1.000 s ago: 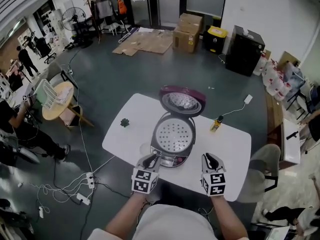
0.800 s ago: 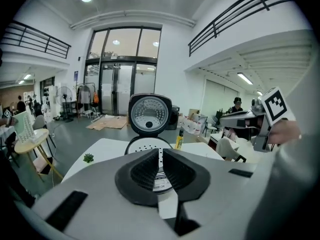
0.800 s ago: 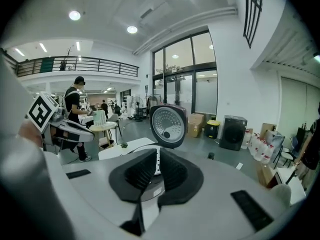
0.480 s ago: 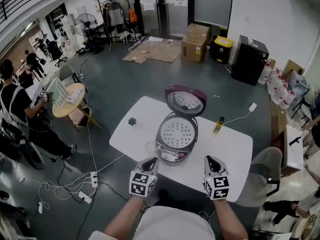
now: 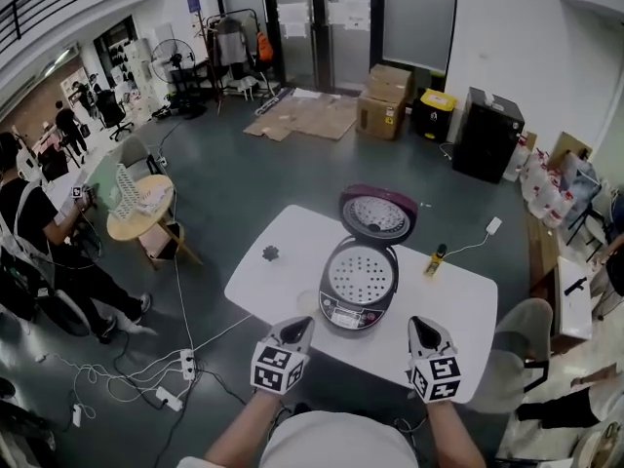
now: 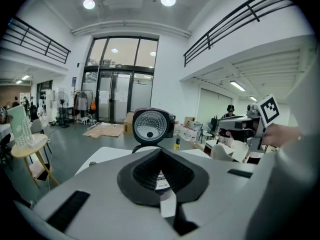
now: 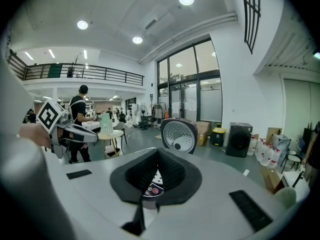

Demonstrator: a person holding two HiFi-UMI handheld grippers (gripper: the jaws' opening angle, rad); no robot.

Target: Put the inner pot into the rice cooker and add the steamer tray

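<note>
White table (image 5: 292, 230) stood on a grey floor in a big hall, with boxes and a person well off. On it sat the cooker (image 5: 345, 316), its lid (image 5: 378, 214) tipped up at the back. The steamer tray (image 5: 361, 273), white and full of holes, lay seated in the cooker's mouth. A small bottle (image 5: 434, 259) stood just right of the cooker; a dark speck (image 5: 271, 253) to its left was too small to name. The left gripper (image 5: 295, 328) and right gripper (image 5: 422, 325) hung at the table's near edge, either side of the cooker, jaws pressed together on nothing.
</note>
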